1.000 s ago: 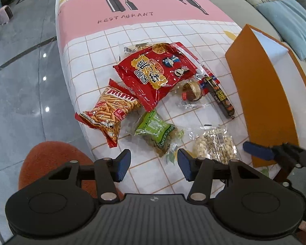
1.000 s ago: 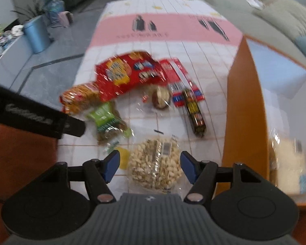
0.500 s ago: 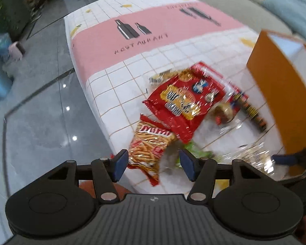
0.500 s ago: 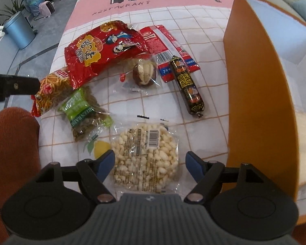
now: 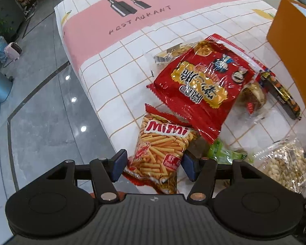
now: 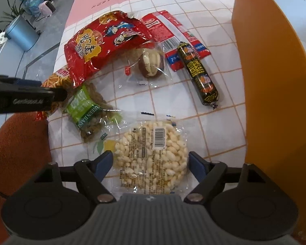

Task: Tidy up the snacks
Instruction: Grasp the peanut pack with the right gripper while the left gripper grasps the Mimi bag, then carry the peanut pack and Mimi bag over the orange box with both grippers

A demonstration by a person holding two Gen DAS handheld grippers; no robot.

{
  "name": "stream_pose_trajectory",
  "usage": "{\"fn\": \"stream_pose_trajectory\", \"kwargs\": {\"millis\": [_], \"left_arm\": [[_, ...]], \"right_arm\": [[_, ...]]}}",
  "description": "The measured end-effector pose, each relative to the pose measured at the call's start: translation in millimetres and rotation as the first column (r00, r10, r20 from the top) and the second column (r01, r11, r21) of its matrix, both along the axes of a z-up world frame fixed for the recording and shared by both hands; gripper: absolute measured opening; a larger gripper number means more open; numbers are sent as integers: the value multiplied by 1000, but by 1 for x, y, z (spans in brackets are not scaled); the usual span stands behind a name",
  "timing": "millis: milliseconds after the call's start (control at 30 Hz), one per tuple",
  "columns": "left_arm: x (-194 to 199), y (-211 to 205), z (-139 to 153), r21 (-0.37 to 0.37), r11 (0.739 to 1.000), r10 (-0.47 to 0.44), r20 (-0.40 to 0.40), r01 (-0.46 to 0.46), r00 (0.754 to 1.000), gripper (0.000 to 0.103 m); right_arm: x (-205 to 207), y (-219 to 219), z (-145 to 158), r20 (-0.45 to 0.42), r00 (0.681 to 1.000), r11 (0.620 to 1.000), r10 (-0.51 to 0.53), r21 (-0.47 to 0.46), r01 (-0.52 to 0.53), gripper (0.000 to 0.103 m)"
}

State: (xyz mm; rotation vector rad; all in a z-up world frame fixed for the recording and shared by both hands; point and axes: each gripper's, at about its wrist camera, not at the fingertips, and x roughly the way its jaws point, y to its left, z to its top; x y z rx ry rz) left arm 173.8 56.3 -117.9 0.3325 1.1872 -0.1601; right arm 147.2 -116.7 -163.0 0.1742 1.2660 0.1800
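Snacks lie on a checked tablecloth. My left gripper (image 5: 154, 166) points steeply down, open, straddling the near end of the Mimi prawn-stick bag (image 5: 161, 149), its pads just clear of the bag's sides. My right gripper (image 6: 151, 164) hangs over the clear pack of puffed rice cake (image 6: 153, 143); its jaws are opening and the pack sits between them untouched. Beyond lie a big red bag (image 6: 104, 45), a green raisin pack (image 6: 87, 112), a wrapped date (image 6: 151, 63), a black sausage (image 6: 200, 75) and a red flat packet (image 6: 167, 28).
An orange box (image 6: 275, 81) with a white inside stands at the table's right, close to my right gripper. The table edge (image 5: 95, 102) drops to a grey floor on the left. A rust-coloured seat (image 6: 20, 153) is at the near left corner.
My left gripper swung left and sank from above the green raisin pack to the Mimi bag. The right gripper came down over the rice cake pack and its jaws spread wider.
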Motion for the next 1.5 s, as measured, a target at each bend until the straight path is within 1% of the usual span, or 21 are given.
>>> {"fn": "stream_pose_trajectory", "kwargs": {"millis": [100,167,200,267,300,333,433,500,567,633,700,800,967,1100,1233,1333,1500], "left_arm": [[4,1,-5,2,1000,13,-10,-13,1000,69],[5,2,-9,0,1000,22,-15,-22,1000,69],[5,3,-10,-4,1000,26,-19,-26,999,66],[6,7,-11,-29,999,41,-30,-42,999,65],[6,10,-11,-44,998,52,-35,-53,998,64],[7,12,-11,-54,997,61,-38,-63,997,64],[6,13,-9,-55,996,75,-31,-77,997,57],[2,12,-6,-63,995,80,-26,-82,996,53],[0,14,-3,-101,990,94,-39,-98,995,52],[-5,16,0,-132,983,125,-57,-131,991,51],[-10,18,5,-146,976,153,-61,-161,986,49],[-21,18,17,-187,967,165,-57,-173,985,49],[-39,7,44,-217,966,146,-2,-143,989,48],[-52,-5,70,-248,964,109,46,-94,993,48],[-61,-20,95,-256,965,77,92,-51,993,48],[-64,-32,112,-260,965,70,103,-41,992,48],[-61,-56,132,-363,932,22,86,11,996,48]], "right_arm": [[-1,11,-2,12,998,997,63,-49,-62,84],[-3,15,-3,21,996,993,92,-75,-90,85],[-4,16,-3,28,994,991,101,-85,-99,85],[-6,17,-3,37,992,988,122,-103,-117,83],[-7,18,-3,41,990,984,135,-121,-130,79],[-8,19,-3,44,989,982,144,-130,-138,78],[-9,14,-2,50,989,984,142,-116,-135,77],[-9,10,-1,44,992,989,119,-99,-115,77],[-12,3,1,41,995,994,90,-65,-87,77],[-12,-1,4,50,996,995,78,-60,-75,77],[-15,-1,10,70,994,995,81,-60,-77,77],[-20,-1,23,111,990,995,90,-49,-85,77],[-30,-5,48,186,977,994,102,-55,-93,77],[-39,-13,69,249,964,996,89,-40,-82,77],[-51,-26,98,338,939,998,64,-32,-56,77],[-57,-38,117,396,918,999,30,-31,-19,77],[-63,-65,144,468,884,999,11,-52,15,77]]}}
